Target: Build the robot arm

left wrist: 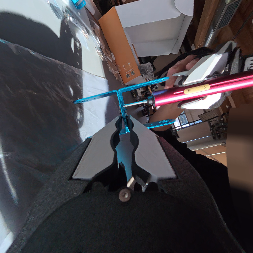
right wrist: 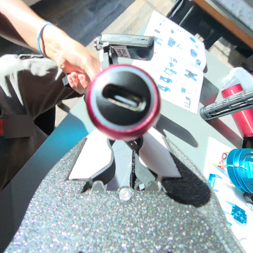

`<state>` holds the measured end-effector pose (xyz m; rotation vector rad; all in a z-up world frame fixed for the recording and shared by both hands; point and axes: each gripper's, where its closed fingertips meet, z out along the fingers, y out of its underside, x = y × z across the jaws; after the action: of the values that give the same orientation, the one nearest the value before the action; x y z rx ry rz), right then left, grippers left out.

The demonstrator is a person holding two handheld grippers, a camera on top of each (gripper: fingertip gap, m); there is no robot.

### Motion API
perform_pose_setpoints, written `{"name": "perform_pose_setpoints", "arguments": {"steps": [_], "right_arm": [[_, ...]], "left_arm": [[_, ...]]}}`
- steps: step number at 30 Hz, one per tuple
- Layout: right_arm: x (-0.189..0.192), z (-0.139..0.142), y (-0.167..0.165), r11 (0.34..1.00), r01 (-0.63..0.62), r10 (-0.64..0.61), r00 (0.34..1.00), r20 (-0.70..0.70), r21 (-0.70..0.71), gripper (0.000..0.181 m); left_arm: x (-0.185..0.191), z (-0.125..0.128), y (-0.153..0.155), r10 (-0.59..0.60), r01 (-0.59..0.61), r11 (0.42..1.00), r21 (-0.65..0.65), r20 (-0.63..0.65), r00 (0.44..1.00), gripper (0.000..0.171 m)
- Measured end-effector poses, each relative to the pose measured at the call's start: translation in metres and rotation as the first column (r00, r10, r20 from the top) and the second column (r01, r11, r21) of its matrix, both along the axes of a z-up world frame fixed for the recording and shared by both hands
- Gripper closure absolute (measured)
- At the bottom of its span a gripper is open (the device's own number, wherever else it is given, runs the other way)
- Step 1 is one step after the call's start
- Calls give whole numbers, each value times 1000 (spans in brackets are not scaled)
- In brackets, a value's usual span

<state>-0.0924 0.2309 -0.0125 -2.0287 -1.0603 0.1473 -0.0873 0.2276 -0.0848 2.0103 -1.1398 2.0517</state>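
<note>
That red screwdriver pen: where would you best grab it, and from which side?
Grip the red screwdriver on its smooth round barrel behind the yellow button, closing on it from both sides, as the right gripper does. The barrel is long and even; the thin bit must stay free to reach the blue bracket.

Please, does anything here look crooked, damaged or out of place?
Nothing looks damaged or spilled. The left gripper clamps the blue metal brackets squarely, and the red electric screwdriver in the right gripper meets a screw on them. Small blue parts lie loose on the table.
</note>
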Motion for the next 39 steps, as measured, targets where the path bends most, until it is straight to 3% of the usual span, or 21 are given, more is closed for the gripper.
{"name": "perform_pose_setpoints", "arguments": {"steps": [3, 10, 17, 19, 26, 35, 39], "right_arm": [[-5, -9, 5, 991, -56, 66, 995, 71, -125, 160], [-4, -13, 21, 953, -141, 135, 990, -42, -268, 160], [4, -12, 20, 942, -189, 164, 980, -113, -276, 161], [6, -13, 20, 943, -189, 165, 980, -109, -275, 162], [-4, -14, 27, 946, -191, 182, 981, -60, -262, 162], [-4, -14, 12, 934, -231, 229, 973, -40, -274, 161], [-4, -8, -3, 938, -321, 312, 946, -88, -129, 160]], "left_arm": [[1, -7, -5, -45, 41, 994, -102, -37, 998, 165], [1, -10, -2, -128, 115, 968, -224, -44, 991, 165], [-2, -11, 3, -129, 126, 981, -145, -14, 992, 162], [-2, -13, 9, -105, 103, 990, -93, -19, 994, 155], [-6, -13, 18, -69, 69, 997, -15, -6, 998, 157], [5, -13, -2, -132, 137, 986, 91, -52, 990, 162], [6, -9, 0, -152, 158, 979, 129, -55, 987, 167]]}}
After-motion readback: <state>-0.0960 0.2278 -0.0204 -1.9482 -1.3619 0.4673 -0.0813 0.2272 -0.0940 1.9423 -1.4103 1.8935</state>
